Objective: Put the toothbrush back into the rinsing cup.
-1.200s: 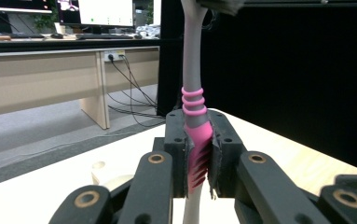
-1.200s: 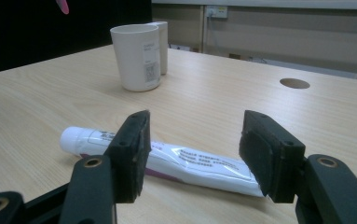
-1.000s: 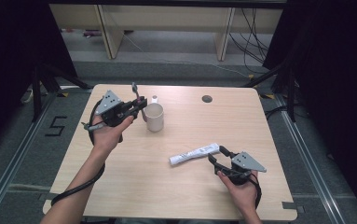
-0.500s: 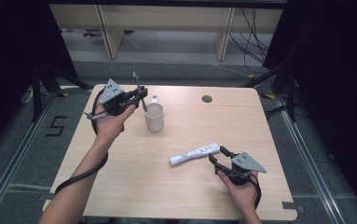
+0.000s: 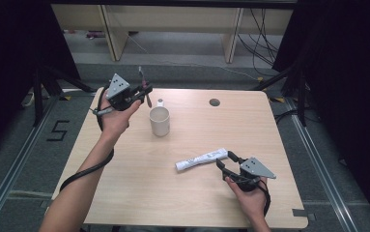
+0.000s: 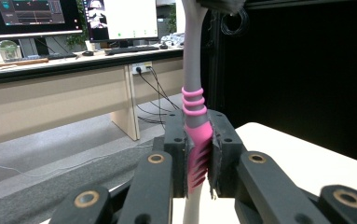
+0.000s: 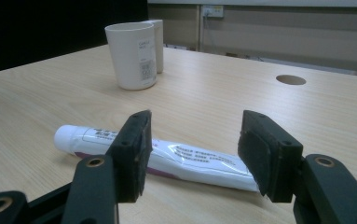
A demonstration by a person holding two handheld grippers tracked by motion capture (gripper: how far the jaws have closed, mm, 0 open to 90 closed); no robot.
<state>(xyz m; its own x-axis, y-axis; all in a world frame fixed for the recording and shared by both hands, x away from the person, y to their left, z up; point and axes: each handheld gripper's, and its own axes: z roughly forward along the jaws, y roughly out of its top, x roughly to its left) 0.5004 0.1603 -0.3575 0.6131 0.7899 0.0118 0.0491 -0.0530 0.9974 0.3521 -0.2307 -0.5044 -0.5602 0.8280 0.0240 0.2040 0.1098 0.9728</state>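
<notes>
I am working at the wooden table (image 5: 124,193), and I am placing everything by the white cup (image 5: 159,121) standing on its far half. The toothpaste tube (image 5: 202,159) is lying flat on the table nearer to me than the cup and off to its right, well apart from it. My right gripper (image 5: 225,161) is resting low at the tube's near end; in the right gripper view its jaws are standing wide apart, one on each side of the tube (image 7: 176,156), and the pads are not pressing on it. My left gripper (image 5: 141,94) is hovering above the table just to the left of the cup and a little beyond it. Its jaws are clamping the pink grip of a toothbrush (image 6: 195,140), which is standing upright with its grey neck rising above the pads.
</notes>
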